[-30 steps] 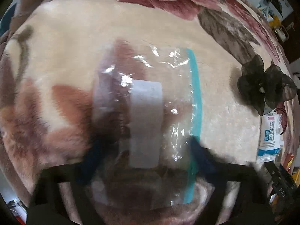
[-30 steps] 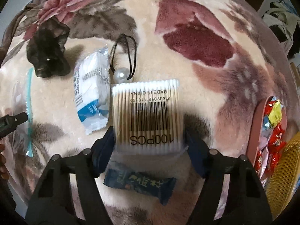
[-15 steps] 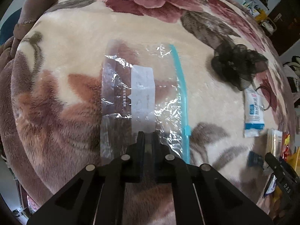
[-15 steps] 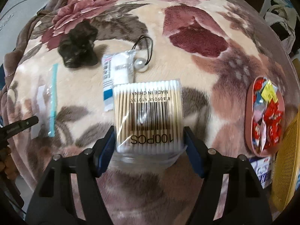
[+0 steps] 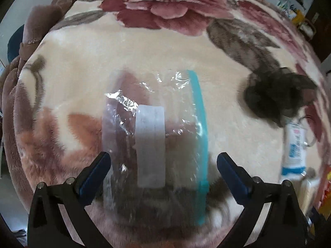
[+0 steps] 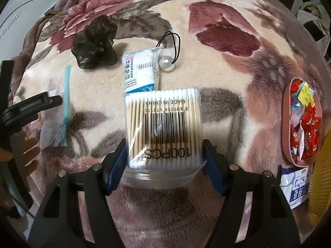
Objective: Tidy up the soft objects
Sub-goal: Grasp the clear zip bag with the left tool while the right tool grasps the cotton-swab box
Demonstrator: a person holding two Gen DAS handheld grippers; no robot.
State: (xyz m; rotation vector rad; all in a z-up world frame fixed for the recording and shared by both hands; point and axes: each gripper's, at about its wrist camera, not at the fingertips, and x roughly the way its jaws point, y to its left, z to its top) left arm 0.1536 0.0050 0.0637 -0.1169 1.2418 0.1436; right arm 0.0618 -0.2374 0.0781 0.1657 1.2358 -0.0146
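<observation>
A clear zip bag (image 5: 153, 124) with a teal seal strip and a white label lies flat on the flowered blanket (image 5: 82, 72). My left gripper (image 5: 163, 165) hovers just over it, its jaws opening wide; the bag's near part lies between the blue pads, which do not press on it. My right gripper (image 6: 165, 155) is shut on a pack of cotton swabs (image 6: 163, 124) and holds it above the blanket. In the right wrist view the zip bag (image 6: 55, 111) lies at far left, beside one finger of the left gripper (image 6: 31, 105).
A black scrunchie (image 6: 94, 43), a gauze packet (image 6: 140, 72) and a pearl hair tie (image 6: 166, 64) lie beyond the swab pack. A pink tray of sweets (image 6: 285, 111), a tissue packet (image 6: 295, 188) and a yellow basket (image 6: 320, 181) are at right. A hand (image 6: 29, 153) shows at left.
The left jaws were shut half a second ago and now stand wide apart, closer over the bag. The right gripper has carried the swab pack a little across the blanket.
</observation>
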